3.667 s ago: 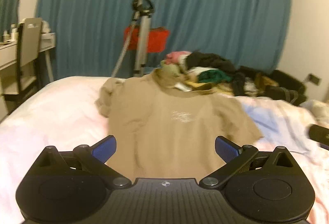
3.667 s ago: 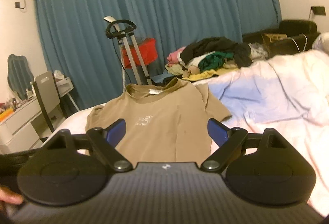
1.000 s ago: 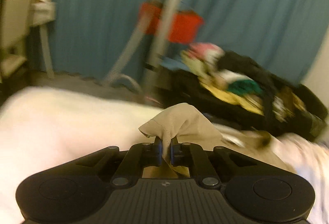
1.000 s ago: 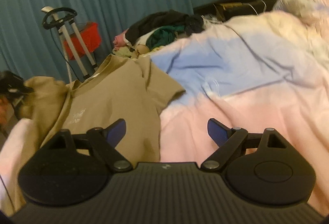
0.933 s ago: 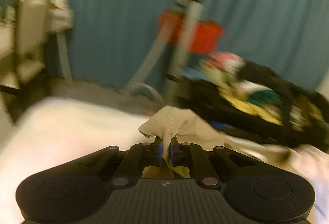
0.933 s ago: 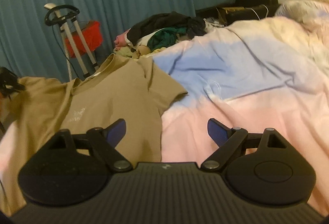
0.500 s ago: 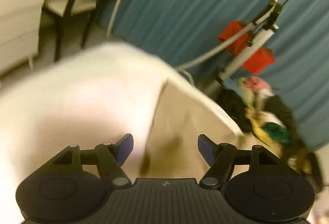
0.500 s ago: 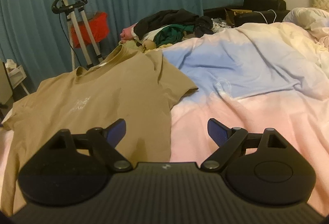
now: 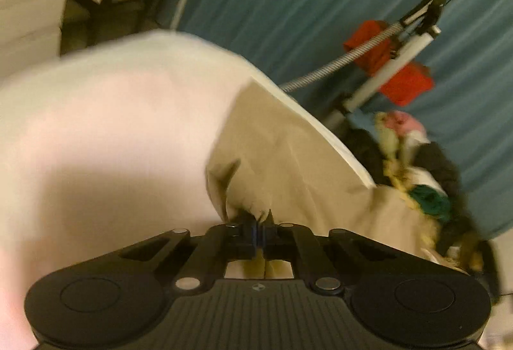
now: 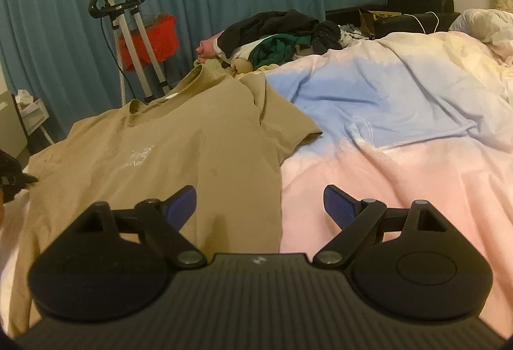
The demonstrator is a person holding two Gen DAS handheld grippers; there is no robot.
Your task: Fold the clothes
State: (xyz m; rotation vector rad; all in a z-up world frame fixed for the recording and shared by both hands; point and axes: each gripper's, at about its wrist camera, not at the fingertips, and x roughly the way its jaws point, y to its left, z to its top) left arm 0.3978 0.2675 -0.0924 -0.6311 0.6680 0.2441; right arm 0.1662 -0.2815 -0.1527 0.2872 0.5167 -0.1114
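Low in frame, left gripper (image 9: 259,229) pinching tan cotton T-shirt (image 9: 288,154); right gripper (image 10: 259,205) spread wide above pink-and-blue duvet (image 10: 400,132).

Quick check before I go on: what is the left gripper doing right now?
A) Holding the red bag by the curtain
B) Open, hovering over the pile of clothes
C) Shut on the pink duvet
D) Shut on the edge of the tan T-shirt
D: in the left wrist view the left gripper has its jaws together with a fold of the tan T-shirt pinched between them, over the pink duvet.
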